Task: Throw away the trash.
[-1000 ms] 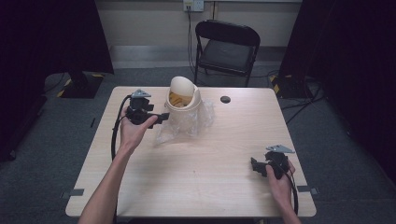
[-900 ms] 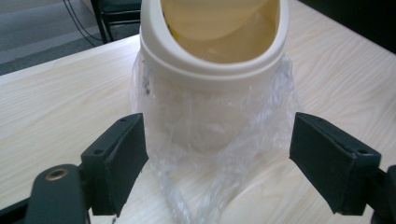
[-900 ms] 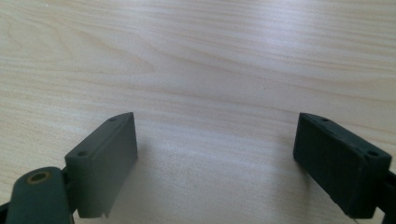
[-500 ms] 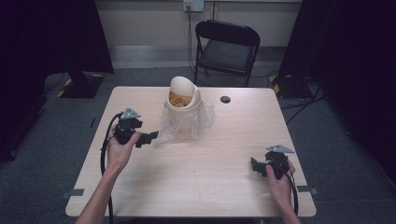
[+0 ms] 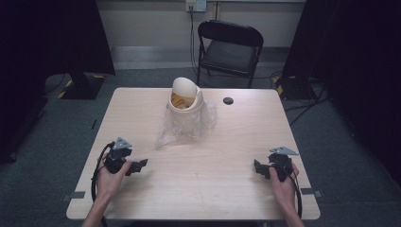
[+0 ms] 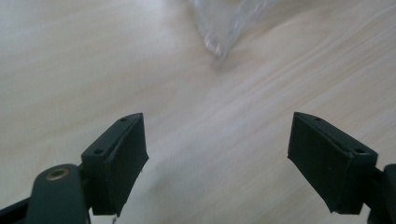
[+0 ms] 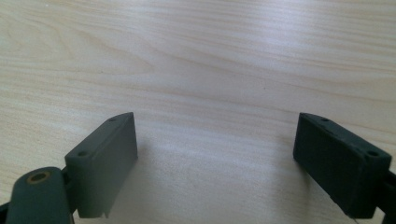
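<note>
- The small bin (image 5: 185, 101), wrapped in a clear plastic bag (image 5: 184, 126), stands at the far middle of the desk (image 5: 213, 189).
- Left tongs (image 5: 140, 165) rest near the bag, jaws wide, empty.
- Right tongs (image 5: 257, 167), well apart from the bin, gape wide, empty.

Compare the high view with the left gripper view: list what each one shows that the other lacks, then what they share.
High view alone: the small bin with its swing lid, a black cap, a folding chair, the right gripper and both hands. Left gripper view alone: a close look between the left gripper and its spread jaws, nothing held. Shared: the wooden table, the clear plastic bag and the left gripper.
</note>
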`<control>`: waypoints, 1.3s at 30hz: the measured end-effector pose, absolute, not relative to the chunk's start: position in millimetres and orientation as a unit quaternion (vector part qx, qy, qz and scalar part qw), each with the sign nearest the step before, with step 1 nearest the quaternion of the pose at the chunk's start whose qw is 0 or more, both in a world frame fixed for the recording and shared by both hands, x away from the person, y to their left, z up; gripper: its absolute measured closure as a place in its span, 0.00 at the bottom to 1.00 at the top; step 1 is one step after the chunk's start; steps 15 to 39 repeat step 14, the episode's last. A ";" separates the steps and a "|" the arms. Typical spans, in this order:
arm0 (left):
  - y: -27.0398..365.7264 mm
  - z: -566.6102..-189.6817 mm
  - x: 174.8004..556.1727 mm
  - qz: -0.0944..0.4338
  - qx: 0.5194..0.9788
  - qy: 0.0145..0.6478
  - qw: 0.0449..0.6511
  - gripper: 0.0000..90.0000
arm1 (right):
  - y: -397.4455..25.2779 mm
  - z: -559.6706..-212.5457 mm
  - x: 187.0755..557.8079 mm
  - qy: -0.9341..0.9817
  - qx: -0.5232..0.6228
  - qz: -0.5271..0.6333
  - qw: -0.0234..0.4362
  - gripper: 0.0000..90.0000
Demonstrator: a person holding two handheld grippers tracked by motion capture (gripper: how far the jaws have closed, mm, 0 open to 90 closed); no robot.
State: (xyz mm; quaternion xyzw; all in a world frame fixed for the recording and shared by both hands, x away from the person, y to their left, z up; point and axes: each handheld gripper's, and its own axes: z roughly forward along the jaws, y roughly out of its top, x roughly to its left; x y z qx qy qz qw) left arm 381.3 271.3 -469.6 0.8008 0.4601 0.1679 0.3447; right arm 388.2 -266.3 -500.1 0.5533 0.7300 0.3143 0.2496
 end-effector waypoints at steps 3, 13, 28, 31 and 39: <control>274.0 -483.6 377.4 0.159 0.801 0.470 0.334 0.22 | -266.3 -500.1 388.3 0.730 0.553 0.314 0.250 0.14; 274.2 -500.2 368.9 0.197 0.793 0.463 0.344 0.18 | -266.3 -500.1 388.3 0.730 0.553 0.314 0.250 0.14; 274.7 -501.1 368.3 0.199 0.791 0.461 0.348 0.17 | -266.3 -500.1 388.2 0.730 0.553 0.314 0.250 0.14; 274.7 -501.1 368.3 0.199 0.791 0.461 0.348 0.17 | -266.3 -500.1 388.2 0.730 0.553 0.314 0.250 0.14; 274.7 -501.1 368.3 0.199 0.791 0.461 0.348 0.17 | -266.3 -500.1 388.2 0.730 0.553 0.314 0.250 0.14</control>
